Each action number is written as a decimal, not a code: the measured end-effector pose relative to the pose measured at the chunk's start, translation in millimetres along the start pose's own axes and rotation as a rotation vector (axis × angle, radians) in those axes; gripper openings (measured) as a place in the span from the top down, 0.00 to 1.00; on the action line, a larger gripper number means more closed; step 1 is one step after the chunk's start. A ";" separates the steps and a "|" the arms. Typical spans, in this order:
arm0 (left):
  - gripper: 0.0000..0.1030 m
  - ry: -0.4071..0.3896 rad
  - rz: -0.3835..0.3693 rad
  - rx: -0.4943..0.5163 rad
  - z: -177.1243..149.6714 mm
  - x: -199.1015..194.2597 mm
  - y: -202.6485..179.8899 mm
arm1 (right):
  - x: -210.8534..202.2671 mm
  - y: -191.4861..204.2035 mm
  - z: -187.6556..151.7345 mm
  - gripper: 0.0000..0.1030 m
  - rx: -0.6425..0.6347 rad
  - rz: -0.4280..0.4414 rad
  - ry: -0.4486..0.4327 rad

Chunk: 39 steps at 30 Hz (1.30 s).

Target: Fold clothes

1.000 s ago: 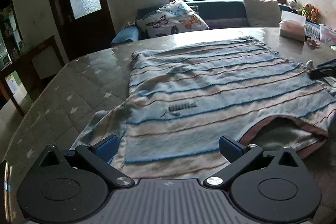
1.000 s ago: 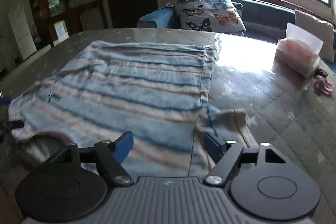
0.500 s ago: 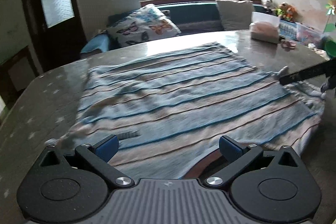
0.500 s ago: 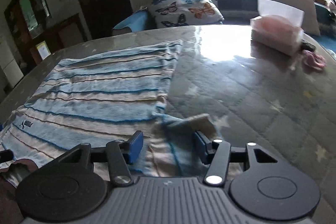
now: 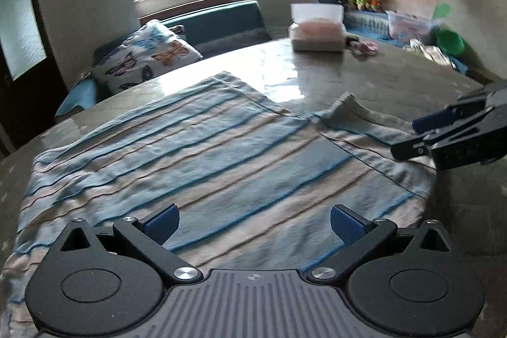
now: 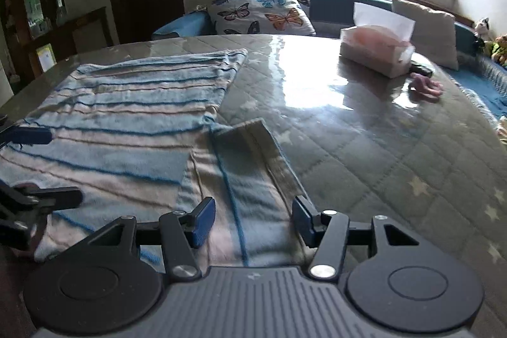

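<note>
Your left gripper [image 5: 255, 219] has swung across the striped shirt [image 5: 202, 154] since a second ago: the printed logo and the pink-edged neck opening that lay in front of it then are gone from its view, and it now looks over the plain striped body toward the right sleeve. Its jaws stand wide, with cloth under them but nothing pinched. Your right gripper [image 6: 253, 219] has shifted less. Its jaws have just narrowed from a wider spread and now stand about half apart, with the sleeve [image 6: 247, 167] lying between the blue pads; neither pad looks pressed into the fabric yet. The shirt lies flat on the quilted table [image 6: 364, 148], its body spread to the left and the sleeve stuck out to the right.

That suggests you are lining up for the first fold, the sleeve in over the body, and the right jaws probably need to close further before they can lift anything.

Much is hard to read. The near hem and collar sit under both gripper housings, so you cannot tell how the closest edge lies. The left sleeve is out of both views. Motion blur softens the stripes, and glare washes out the table near the tissue box [image 6: 377, 53].
</note>
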State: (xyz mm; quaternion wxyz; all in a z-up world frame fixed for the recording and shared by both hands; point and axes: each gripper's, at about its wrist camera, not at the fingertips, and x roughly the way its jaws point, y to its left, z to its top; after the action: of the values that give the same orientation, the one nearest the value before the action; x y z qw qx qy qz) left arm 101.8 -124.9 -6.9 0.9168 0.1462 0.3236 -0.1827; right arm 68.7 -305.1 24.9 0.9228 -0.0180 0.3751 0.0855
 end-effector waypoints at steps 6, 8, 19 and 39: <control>0.00 0.001 -0.012 0.029 -3.3 2.3 -16.3 | -14.2 -18.1 -10.9 0.47 0.074 -0.056 -0.008; 0.00 0.000 -0.009 0.030 -1.8 1.8 -17.0 | -17.0 -25.1 -13.9 0.47 0.119 -0.065 -0.008; 0.00 -0.006 0.016 0.013 -0.8 -4.5 -15.7 | -26.8 -21.4 -16.2 0.86 0.172 -0.039 -0.048; 0.00 -0.011 0.105 -0.095 -22.2 -30.9 28.3 | -45.0 73.0 20.1 0.88 -0.011 0.270 -0.129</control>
State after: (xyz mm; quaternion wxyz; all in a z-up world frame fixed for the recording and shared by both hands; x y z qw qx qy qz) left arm 79.6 -83.6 0.8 0.9328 0.1183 0.3187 -0.1197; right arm 38.3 -237.7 72.9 0.9251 0.0333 0.3134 0.2118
